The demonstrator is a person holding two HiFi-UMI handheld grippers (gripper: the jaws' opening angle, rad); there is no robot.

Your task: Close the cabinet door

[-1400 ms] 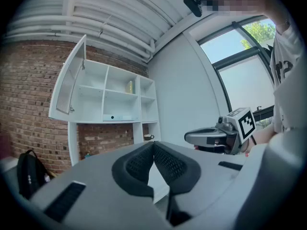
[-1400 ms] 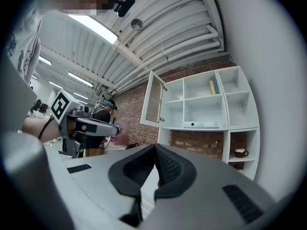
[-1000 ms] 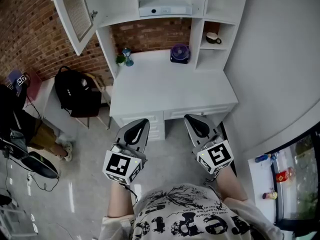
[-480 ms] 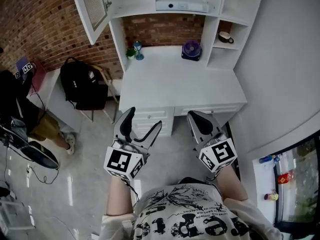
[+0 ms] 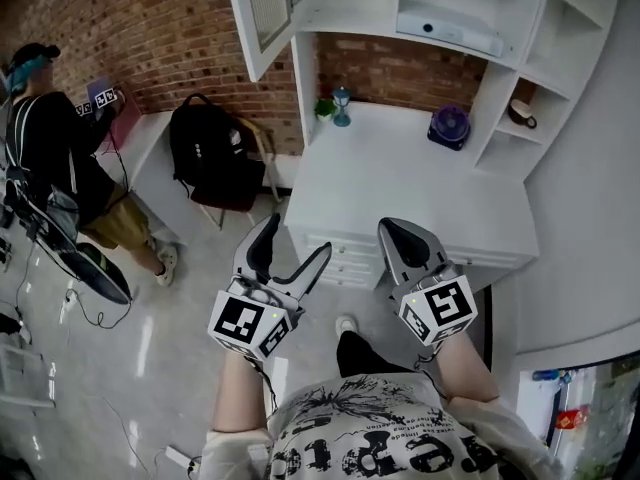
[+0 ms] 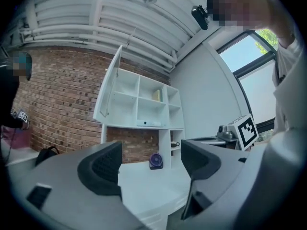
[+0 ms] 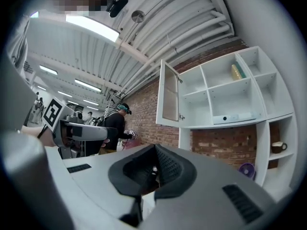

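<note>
The cabinet door (image 5: 262,8) is wide open, and neither tool is anywhere near it, so the task looks barely begun. The left tool (image 5: 297,236) is held low in front of the person's body with its two jaws spread far apart and nothing between them; its own view shows only the white desk (image 5: 400,188) and shelves through the gap. The right tool (image 5: 392,233), beside it, has its jaws pressed together and holds nothing. Both point roughly level toward the front edge of the desk, the right one just over the drawer side, the left one over the floor beside it. Farther out, the desk carries a small purple fan (image 5: 449,126) at its back. Above that rises the white shelf unit (image 5: 520,28), set against a brick wall (image 5: 150,38). The door hangs out from the upper left compartment of that unit, swung away from the shelves toward the wall side, well apart from both tools and higher than they are. A black backpack (image 5: 210,153) sits to the left of the desk, and another person (image 5: 50,138) stands farther left. What remains, by my reading, is the whole job: step closer, raise a tool to the door's free edge, and push it round until it meets the frame.
</note>
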